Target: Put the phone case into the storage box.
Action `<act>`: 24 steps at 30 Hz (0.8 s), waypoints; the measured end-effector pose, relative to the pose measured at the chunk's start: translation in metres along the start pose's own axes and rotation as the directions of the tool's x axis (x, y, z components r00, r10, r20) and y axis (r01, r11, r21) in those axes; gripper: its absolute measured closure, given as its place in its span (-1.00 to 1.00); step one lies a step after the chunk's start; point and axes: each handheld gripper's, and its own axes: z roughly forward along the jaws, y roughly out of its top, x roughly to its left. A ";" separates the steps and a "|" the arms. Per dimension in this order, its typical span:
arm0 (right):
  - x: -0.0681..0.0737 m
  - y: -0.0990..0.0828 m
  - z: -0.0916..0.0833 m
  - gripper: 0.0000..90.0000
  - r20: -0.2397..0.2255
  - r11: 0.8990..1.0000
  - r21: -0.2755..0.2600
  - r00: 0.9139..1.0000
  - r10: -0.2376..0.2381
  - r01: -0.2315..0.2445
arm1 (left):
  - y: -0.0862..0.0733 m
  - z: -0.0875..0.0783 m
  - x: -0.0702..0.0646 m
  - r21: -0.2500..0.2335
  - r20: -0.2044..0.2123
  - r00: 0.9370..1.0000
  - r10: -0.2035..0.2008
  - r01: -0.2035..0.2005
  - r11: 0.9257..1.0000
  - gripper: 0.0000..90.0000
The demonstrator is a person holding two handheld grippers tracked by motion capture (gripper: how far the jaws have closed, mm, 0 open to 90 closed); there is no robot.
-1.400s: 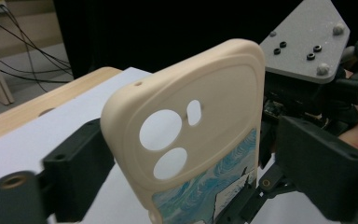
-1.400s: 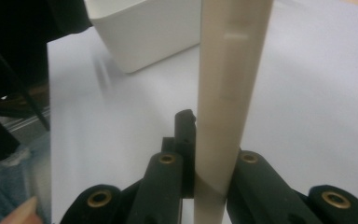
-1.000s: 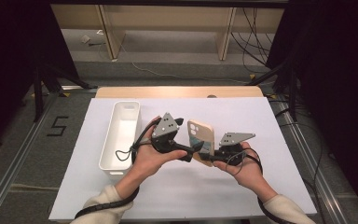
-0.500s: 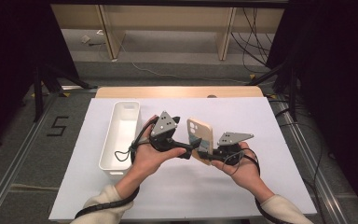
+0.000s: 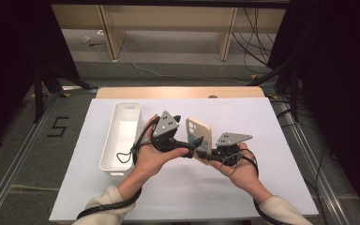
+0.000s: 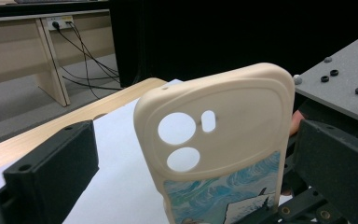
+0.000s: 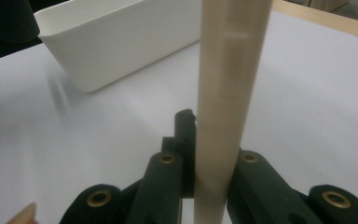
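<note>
The phone case (image 5: 200,139) is clamped upright in the right claw (image 5: 208,153), presented between the spread left claw (image 5: 190,151) for transfer.

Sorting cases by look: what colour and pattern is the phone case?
Cream phone case with a blue wave print low down; clearest in the left gripper view.

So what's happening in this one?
A person at a white-covered table holds a tool in each hand. The right tool is shut on the lower edge of a cream phone case with a blue wave print, holding it upright above the table. The left tool has its jaws open on either side of the case, not gripping it. A white bin sits to the left.
</note>
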 end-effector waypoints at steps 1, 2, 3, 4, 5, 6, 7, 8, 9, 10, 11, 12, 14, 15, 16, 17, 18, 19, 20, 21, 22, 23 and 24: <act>0.000 0.000 0.001 0.91 -0.001 1.000 0.000 1.000 0.002 -0.002 | 0.000 0.000 0.000 0.000 0.002 1.000 -0.001 0.001 1.000 -1.00; 0.001 0.000 0.001 0.91 -0.002 1.000 0.001 1.000 0.003 -0.003 | 0.000 0.000 -0.001 -0.002 0.002 1.000 -0.002 0.002 1.000 -1.00; 0.001 0.000 0.001 0.91 0.001 1.000 -0.001 1.000 0.003 -0.003 | 0.000 0.001 -0.001 -0.004 0.000 1.000 -0.003 0.003 1.000 -1.00; 0.001 0.000 0.002 0.91 0.003 1.000 -0.001 1.000 0.003 -0.003 | 0.000 0.001 -0.001 -0.005 -0.002 1.000 -0.001 0.001 1.000 -1.00; 0.001 0.000 0.002 0.91 0.002 1.000 0.000 1.000 0.003 -0.003 | 0.000 0.001 -0.001 -0.004 -0.003 1.000 0.000 0.000 1.000 -1.00; 0.001 0.001 0.002 0.91 0.002 1.000 -0.002 1.000 0.003 -0.003 | 0.000 0.001 -0.001 -0.005 -0.004 1.000 0.000 0.000 1.000 -1.00; 0.002 0.001 0.003 0.91 0.002 1.000 -0.003 1.000 0.003 -0.003 | 0.000 0.001 -0.002 -0.006 -0.004 1.000 -0.003 0.003 1.000 -1.00; 0.002 0.001 0.003 0.91 0.002 1.000 -0.003 1.000 0.005 -0.005 | 0.000 0.002 -0.002 -0.005 -0.006 1.000 -0.003 0.003 1.000 -1.00; 0.002 0.001 0.003 0.91 0.003 1.000 -0.003 1.000 0.007 -0.007 | 0.000 0.002 -0.002 -0.005 -0.006 1.000 -0.003 0.003 1.000 -1.00; 0.002 0.001 0.004 0.91 0.005 1.000 -0.003 1.000 0.010 -0.010 | 0.000 0.002 -0.003 -0.005 -0.007 1.000 -0.003 0.003 1.000 -1.00; 0.002 0.001 0.004 0.91 0.004 1.000 -0.002 1.000 0.011 -0.011 | 0.000 0.003 -0.003 -0.006 -0.009 1.000 -0.002 0.002 1.000 -1.00; 0.003 0.001 0.005 0.91 0.006 1.000 -0.002 1.000 0.010 -0.010 | 0.000 0.003 -0.003 -0.006 -0.010 1.000 -0.002 0.002 1.000 -1.00; 0.003 0.001 0.006 0.91 0.005 1.000 -0.002 1.000 0.008 -0.008 | 0.000 0.005 -0.004 -0.004 -0.010 1.000 -0.004 0.004 1.000 -1.00; 0.004 0.001 0.007 0.91 0.005 1.000 -0.002 1.000 0.007 -0.007 | -0.001 0.006 -0.004 -0.003 -0.017 1.000 -0.004 0.004 1.000 -1.00; 0.005 0.001 0.008 0.91 0.004 1.000 -0.003 1.000 0.006 -0.006 | -0.001 0.007 -0.004 0.001 -0.022 1.000 -0.007 0.007 1.000 -1.00; 0.005 0.001 0.008 0.91 0.004 1.000 -0.003 1.000 0.009 -0.009 | -0.001 0.007 -0.004 0.001 -0.024 1.000 -0.011 0.011 1.000 -1.00; 0.006 0.002 0.009 0.91 0.003 1.000 -0.002 1.000 0.006 -0.006 | -0.001 0.008 -0.004 0.001 -0.025 1.000 -0.012 0.012 1.000 -1.00; 0.006 0.002 0.009 0.91 0.003 1.000 -0.003 1.000 0.004 -0.004 | -0.001 0.008 -0.004 0.002 -0.028 1.000 -0.011 0.011 1.000 -1.00; 0.006 0.002 0.009 0.91 0.002 1.000 -0.004 1.000 0.004 -0.004 | -0.001 0.008 -0.004 0.000 -0.033 0.999 -0.011 0.011 1.000 -1.00; 0.006 0.002 0.010 0.91 0.002 1.000 -0.006 1.000 0.005 -0.005 | -0.001 0.008 -0.004 -0.001 -0.037 0.999 -0.010 0.010 1.000 -1.00; 0.007 0.002 0.010 0.91 0.001 1.000 -0.005 1.000 0.004 -0.004 | -0.001 0.009 -0.004 -0.002 -0.038 0.999 -0.012 0.012 1.000 -1.00; 0.007 0.002 0.010 0.91 0.002 1.000 -0.006 1.000 0.004 -0.004 | -0.001 0.009 -0.004 -0.004 -0.038 0.999 -0.012 0.012 1.000 -1.00; 0.007 0.002 0.011 0.91 0.002 1.000 -0.005 1.000 0.006 -0.006 | -0.001 0.009 -0.004 -0.007 -0.040 0.999 -0.012 0.012 1.000 -1.00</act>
